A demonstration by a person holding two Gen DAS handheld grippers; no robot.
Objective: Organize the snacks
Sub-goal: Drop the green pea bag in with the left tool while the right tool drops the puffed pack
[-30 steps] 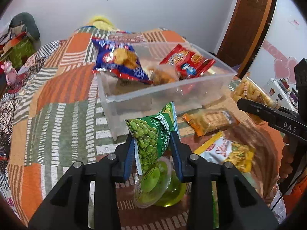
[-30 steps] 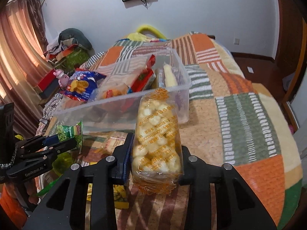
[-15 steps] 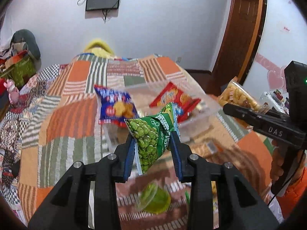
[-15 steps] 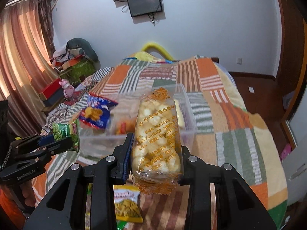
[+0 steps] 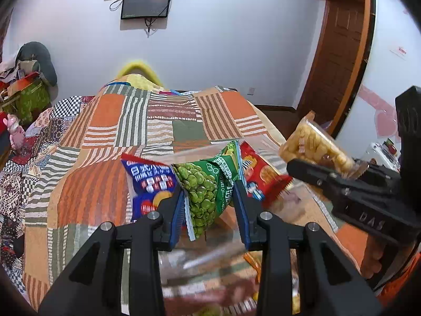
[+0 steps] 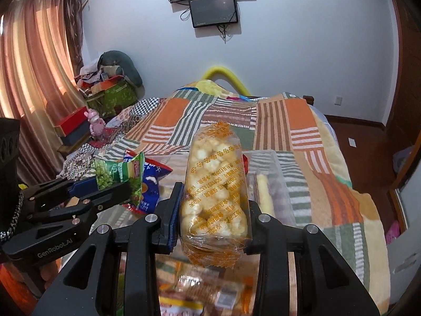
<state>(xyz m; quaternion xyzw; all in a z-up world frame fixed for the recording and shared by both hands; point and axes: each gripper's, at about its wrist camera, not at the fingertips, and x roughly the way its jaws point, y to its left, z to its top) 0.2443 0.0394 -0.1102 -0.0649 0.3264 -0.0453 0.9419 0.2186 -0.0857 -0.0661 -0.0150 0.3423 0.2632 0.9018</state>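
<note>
My left hand-held gripper (image 5: pixel 211 205) is clamped on the green pea packet (image 5: pixel 208 187), its blue pads pressing both sides, the packet standing nearly upright above the clear plastic bin (image 6: pixel 273 184); my right hand-held gripper (image 6: pixel 214 208) is clamped on the clear popcorn bag (image 6: pixel 215 197), also upright and raised over the bed; from the left wrist I see the right hand-held gripper at 3 o'clock with the popcorn bag (image 5: pixel 315 150) tilted toward 11 o'clock; from the right wrist the left hand-held gripper (image 6: pixel 105 184) sits at 9 o'clock with the pea packet (image 6: pixel 118 173) poking out.

The left wrist alone shows the red snack bag (image 5: pixel 260 179) clearly, just beside the pea packet at 2 o'clock, and the blue snack bag (image 5: pixel 150 181) at 9 o'clock of it; the right wrist alone shows pale stick-shaped snacks (image 6: pixel 261 192) lying in the bin, the curtains (image 6: pixel 34 65) at 10 o'clock and a pink toy (image 6: pixel 96 125); blurred packets (image 6: pixel 200 289) lie at 6 o'clock.

The surface is a bed under an orange, green and striped patchwork blanket (image 5: pixel 105 131); a screen (image 5: pixel 146 2) hangs on the white wall at 12 o'clock; a brown wooden door (image 5: pixel 339 60) stands at 2 o'clock in the left view.
</note>
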